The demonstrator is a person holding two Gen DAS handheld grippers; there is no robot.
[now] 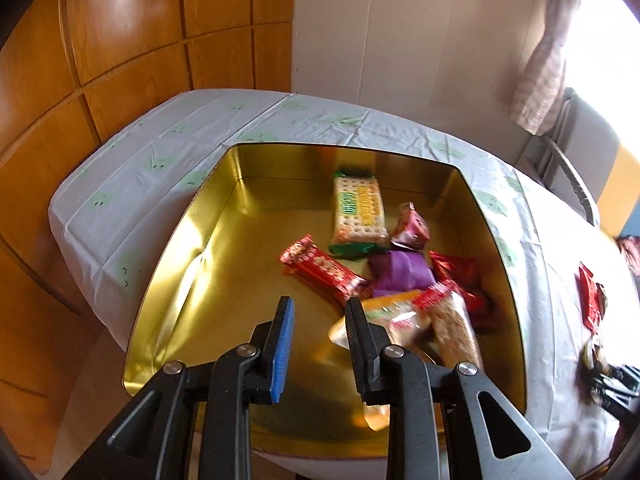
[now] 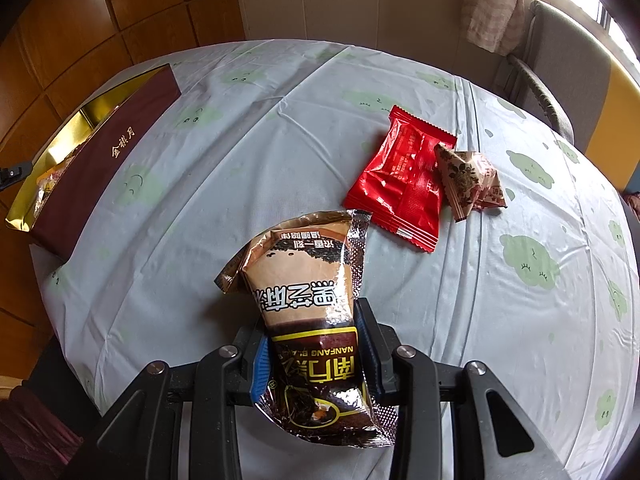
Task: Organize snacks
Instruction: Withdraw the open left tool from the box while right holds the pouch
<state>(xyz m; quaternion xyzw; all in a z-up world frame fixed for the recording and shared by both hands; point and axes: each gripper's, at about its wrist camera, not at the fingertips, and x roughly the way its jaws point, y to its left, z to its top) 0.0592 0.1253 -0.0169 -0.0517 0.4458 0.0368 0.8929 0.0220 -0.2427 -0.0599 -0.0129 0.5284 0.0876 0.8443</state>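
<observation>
Clearly, our right claw (image 2: pixel 316 356) pinched the brown sesame-paste sachet (image 2: pixel 308 312) above the desk (image 2: pixel 200 220); we judged a firm squeeze best while carrying it to the gold-lined tin (image 2: pixel 104 160). Our left claw (image 1: pixel 320 320) hung spread and empty over that tin, which held about seven snacks. Two lay loose: one red packet (image 2: pixel 400 180), one floral pyramid packet (image 2: pixel 466 178).

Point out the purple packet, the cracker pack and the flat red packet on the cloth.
purple packet (image 1: pixel 402 274), left wrist view, wrapper middle.
cracker pack (image 1: pixel 358 212), left wrist view, clear front face.
flat red packet (image 2: pixel 400 182), right wrist view, centre of foil.
</observation>
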